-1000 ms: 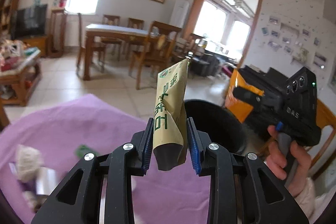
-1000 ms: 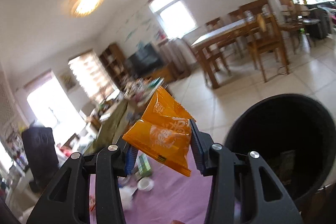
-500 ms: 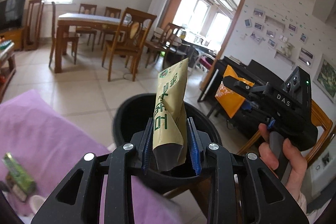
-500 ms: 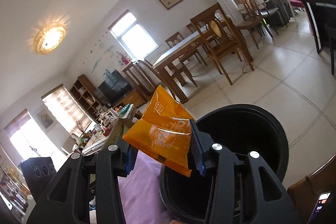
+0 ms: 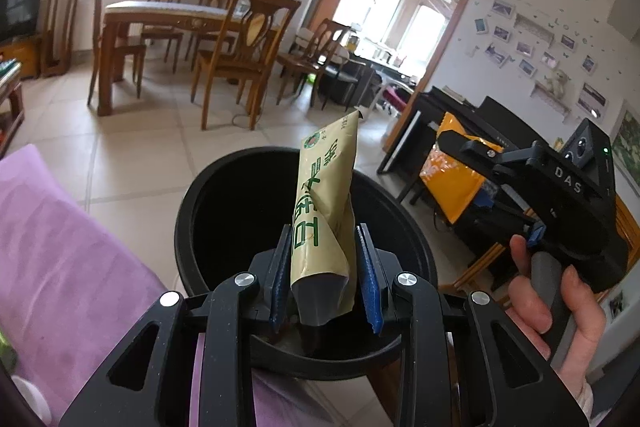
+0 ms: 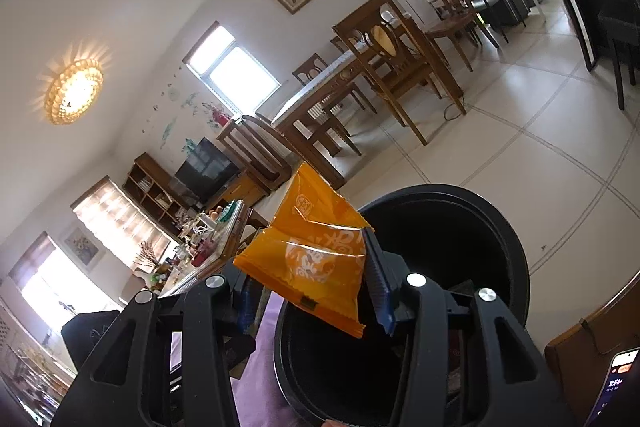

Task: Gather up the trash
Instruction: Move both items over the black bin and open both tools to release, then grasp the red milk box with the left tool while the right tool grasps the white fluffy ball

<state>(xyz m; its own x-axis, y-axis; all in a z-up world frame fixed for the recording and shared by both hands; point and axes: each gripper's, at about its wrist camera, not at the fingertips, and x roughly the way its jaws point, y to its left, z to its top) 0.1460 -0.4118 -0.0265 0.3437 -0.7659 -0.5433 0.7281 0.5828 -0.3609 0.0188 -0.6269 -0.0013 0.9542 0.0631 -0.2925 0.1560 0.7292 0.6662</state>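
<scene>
My left gripper (image 5: pixel 322 267) is shut on a tall tan packet with green print (image 5: pixel 324 195), held upright over the mouth of a round black bin (image 5: pixel 188 211). To its right a person's hand (image 5: pixel 560 299) holds my right gripper (image 5: pixel 452 167), with an orange wrapper (image 5: pixel 452 187) in it beside the bin. In the right wrist view my right gripper (image 6: pixel 312 291) has the orange wrapper (image 6: pixel 316 247) between its blue pads, above the bin's near left rim (image 6: pixel 500 227). Those jaws are opening, and the pads still touch the wrapper. Dark scraps lie in the bin.
A purple cloth (image 5: pixel 60 247) covers the surface left of the bin. A wooden dining table with chairs (image 5: pixel 168 23) stands across the tiled floor. A black piano (image 5: pixel 460 115) is at the right. A cluttered low table (image 6: pixel 200 247) is at the left. A phone (image 6: pixel 616 375) lies at the bin's right.
Both grippers have swung off the purple cloth toward the bin and sunk lower. The bin now fills the space under them. The right gripper has rolled. Each still carries its wrapper.
</scene>
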